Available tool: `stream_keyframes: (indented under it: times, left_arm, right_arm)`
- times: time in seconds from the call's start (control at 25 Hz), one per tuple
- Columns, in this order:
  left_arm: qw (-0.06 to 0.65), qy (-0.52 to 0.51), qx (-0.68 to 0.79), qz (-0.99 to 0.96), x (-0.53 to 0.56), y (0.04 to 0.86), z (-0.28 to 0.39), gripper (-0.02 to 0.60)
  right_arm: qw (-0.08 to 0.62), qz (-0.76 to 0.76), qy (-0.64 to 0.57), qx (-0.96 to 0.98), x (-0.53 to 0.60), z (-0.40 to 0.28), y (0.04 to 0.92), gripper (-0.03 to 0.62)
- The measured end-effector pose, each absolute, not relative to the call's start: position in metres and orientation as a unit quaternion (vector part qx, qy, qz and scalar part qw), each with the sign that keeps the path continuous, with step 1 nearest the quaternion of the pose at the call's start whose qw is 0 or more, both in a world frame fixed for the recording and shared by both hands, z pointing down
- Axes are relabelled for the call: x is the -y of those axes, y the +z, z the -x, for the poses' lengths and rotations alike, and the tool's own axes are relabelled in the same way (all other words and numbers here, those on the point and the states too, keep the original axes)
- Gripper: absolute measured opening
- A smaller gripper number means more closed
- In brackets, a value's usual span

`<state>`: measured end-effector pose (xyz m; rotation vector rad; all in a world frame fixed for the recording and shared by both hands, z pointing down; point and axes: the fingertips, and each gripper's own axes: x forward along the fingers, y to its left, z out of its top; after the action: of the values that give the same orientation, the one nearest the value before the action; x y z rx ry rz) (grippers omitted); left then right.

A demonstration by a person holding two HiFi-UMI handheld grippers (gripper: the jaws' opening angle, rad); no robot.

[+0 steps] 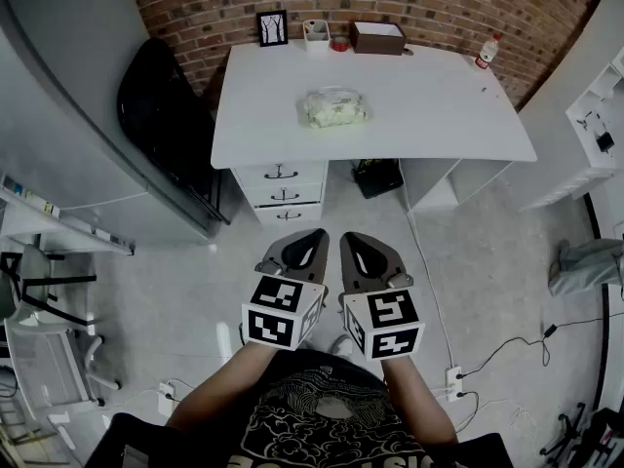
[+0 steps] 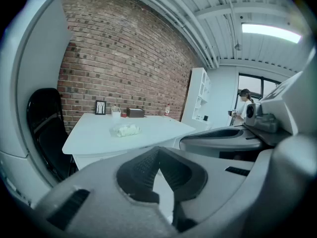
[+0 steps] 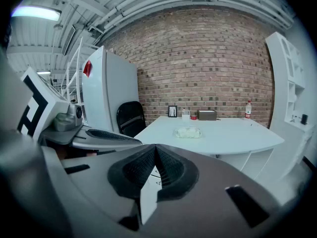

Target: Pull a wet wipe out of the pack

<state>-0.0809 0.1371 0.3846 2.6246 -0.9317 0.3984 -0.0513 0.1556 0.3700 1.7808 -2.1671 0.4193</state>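
The wet wipe pack (image 1: 334, 107) is a clear, pale bundle lying near the middle of the white table (image 1: 439, 115). It is small and far off in the left gripper view (image 2: 126, 130) and in the right gripper view (image 3: 188, 132). Both grippers hover side by side over the floor, well short of the table and close to the person's body. My left gripper (image 1: 300, 250) is shut with its jaws together and nothing between them (image 2: 158, 151). My right gripper (image 1: 359, 253) is likewise shut and holds nothing (image 3: 155, 148).
Along the table's back edge stand a picture frame (image 1: 272, 28), a white holder (image 1: 316, 32), a brown box (image 1: 378, 37) and a bottle (image 1: 486, 53). A black chair (image 1: 161, 115) sits left of the table, drawers (image 1: 281, 188) beneath it. Cables (image 1: 526, 344) trail on the floor at right.
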Motion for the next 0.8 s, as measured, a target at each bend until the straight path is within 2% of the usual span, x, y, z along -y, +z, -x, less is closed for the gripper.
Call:
stream_keyframes:
  times: [0.48,0.8]
  left_arm:
    - [0.164,0.137,0.311,-0.926,-0.113,0.385,0.09,0.012]
    - [0.165,0.142,0.316,-0.923,-0.097,0.39,0.076,0.012]
  right_arm:
    - [0.154,-0.635,0.142,0.743,-0.132,0.064,0.371,0.018]
    - [0.152,-0.631,0.142,0.747,-0.115,0.048,0.375,0.018]
